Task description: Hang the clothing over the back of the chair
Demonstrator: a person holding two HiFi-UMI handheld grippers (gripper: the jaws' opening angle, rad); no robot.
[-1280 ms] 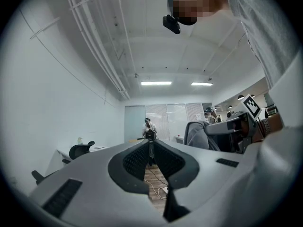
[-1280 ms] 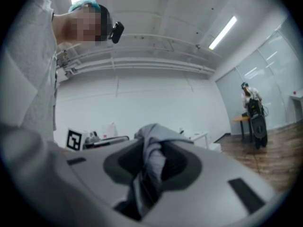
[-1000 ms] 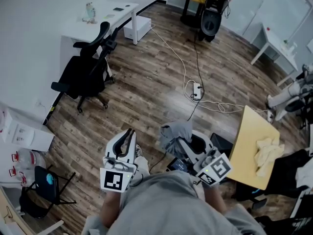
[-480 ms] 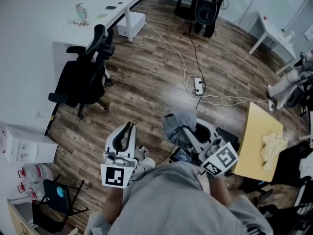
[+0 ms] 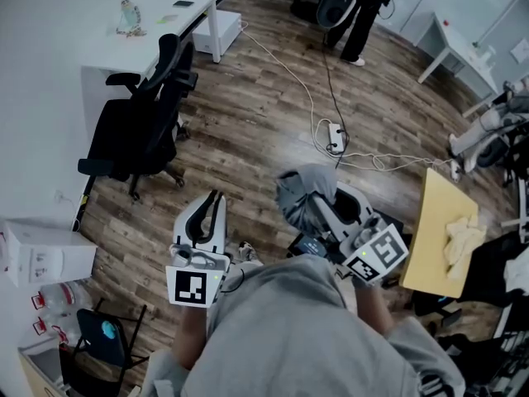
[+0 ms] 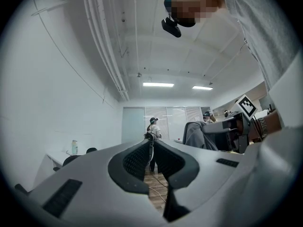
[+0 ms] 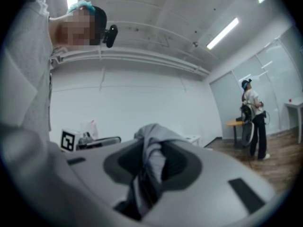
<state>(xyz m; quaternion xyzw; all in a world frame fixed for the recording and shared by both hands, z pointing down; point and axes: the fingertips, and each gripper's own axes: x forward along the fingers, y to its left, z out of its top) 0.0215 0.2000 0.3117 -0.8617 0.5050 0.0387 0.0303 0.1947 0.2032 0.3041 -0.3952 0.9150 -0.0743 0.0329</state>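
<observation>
- Clothing [image 5: 299, 190], grey and bunched, sat clamped in the right hand-held gripper [image 7: 152, 148].
- Left hand-held gripper [image 6: 149, 142] was closed, empty.
- Chair [image 5: 136, 131] stood well apart, by the table [image 5: 116, 52].

Two grippers: the left gripper [image 5: 216, 198] and the right gripper [image 7: 152, 148]. One grey garment [image 5: 299, 193]. One black office chair [image 5: 136, 131]. A dim frame at the lower left may be a second, folding chair [image 5: 91, 341]. Three tabletops: a white tabletop [image 5: 153, 35], a far tabletop [image 5: 463, 48] and a yellow tabletop [image 5: 438, 213]. One pale cloth [image 5: 463, 238] on the yellow one. One bottle [image 5: 126, 15] on the white one. One power strip [image 5: 333, 147]. One carton [image 5: 41, 251].
</observation>
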